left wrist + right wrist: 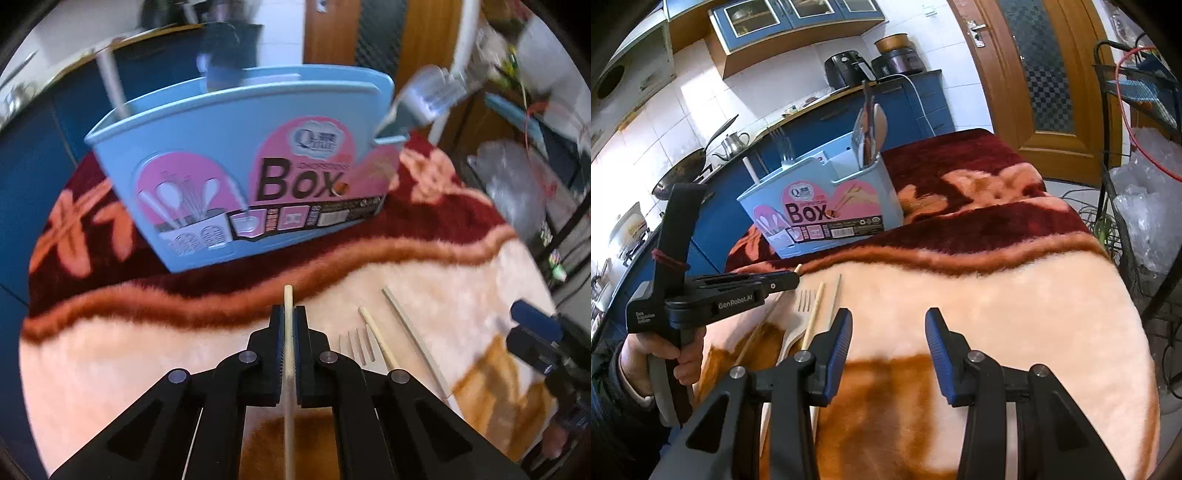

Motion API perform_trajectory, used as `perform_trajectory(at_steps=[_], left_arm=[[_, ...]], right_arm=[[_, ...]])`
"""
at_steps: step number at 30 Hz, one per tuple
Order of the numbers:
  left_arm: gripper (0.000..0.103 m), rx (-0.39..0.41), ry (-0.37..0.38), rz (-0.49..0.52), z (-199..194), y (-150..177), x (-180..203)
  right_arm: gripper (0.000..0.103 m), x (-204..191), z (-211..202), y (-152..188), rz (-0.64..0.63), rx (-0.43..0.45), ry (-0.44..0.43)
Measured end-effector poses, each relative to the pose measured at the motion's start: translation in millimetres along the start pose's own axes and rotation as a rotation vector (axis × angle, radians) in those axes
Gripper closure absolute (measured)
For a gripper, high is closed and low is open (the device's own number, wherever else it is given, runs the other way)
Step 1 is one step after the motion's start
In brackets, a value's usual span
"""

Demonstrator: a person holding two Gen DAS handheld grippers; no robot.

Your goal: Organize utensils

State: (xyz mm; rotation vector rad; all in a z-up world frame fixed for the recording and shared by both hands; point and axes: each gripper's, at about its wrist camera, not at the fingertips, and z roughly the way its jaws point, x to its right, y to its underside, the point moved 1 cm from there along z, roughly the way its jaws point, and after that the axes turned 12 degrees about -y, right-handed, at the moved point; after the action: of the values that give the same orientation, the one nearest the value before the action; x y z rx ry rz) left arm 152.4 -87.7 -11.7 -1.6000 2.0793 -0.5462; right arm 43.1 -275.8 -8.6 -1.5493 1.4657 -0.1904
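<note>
While the left gripper (pixel 290 325) pinches a pale chopstick (pixel 288 299) lengthwise between its pads, tip aimed at the blue utensil box (pixel 236 147) straight ahead on the blanket (pixel 406 280), the right gripper (pixel 888 332) hangs parted and empty.
</note>
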Motion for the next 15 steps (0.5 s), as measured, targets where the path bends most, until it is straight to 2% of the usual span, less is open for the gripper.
perform_trajectory(at_steps=[3,7,14,15], left_arm=[[0.099,0.034,0.03,-0.068,-9,6,-11],[0.099,0.088,0.034,-0.123,-26,13,-27],[0.099,0.2,0.011,-0.184,-55,15,-53],[0.099,0.217,0.012,-0.194,-59,15,-55]], right_arm=[[0.058,-5,2,-3,-0.012,-0.011,0.003],[0.058,-12,11,-8,-0.035,-0.049,0.005],[0.059,-29,42,-19,-0.086,-0.186,0.011],[0.061,-30,45,-20,-0.088,-0.205,0.008]])
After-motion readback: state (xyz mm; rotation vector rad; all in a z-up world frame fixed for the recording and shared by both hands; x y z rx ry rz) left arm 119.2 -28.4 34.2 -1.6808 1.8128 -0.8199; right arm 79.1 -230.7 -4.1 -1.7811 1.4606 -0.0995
